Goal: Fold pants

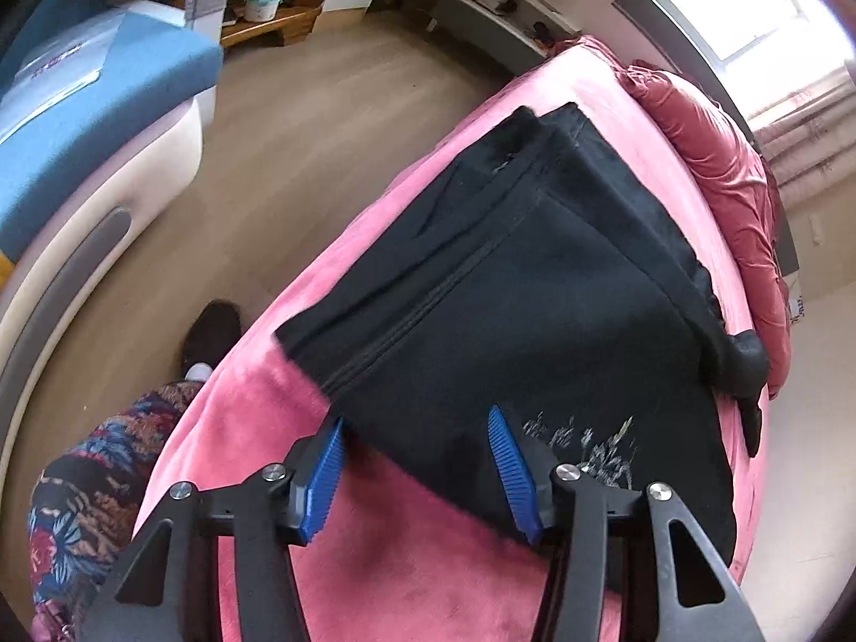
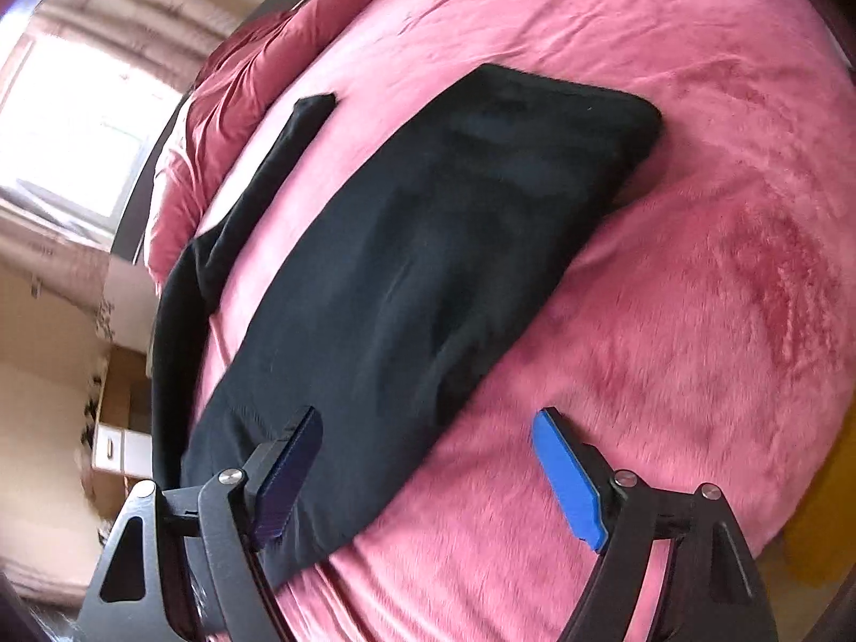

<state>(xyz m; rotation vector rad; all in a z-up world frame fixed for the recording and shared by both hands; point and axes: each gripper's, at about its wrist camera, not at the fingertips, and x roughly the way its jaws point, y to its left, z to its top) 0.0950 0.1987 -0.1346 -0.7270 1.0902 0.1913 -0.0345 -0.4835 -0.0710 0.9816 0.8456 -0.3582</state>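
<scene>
Only leftward, shoe (image 1: pixel 213 333) beside bed (image 1: pixel 257 428).

No readable text anywhere right now. There's a pale print on the black pants (image 1: pixel 583 444) near the left gripper's side, but it's too smeared to tell letters. Reddish marks on the blue-and-white box (image 1: pixel 64 67), far left, are too blurred too.
</scene>
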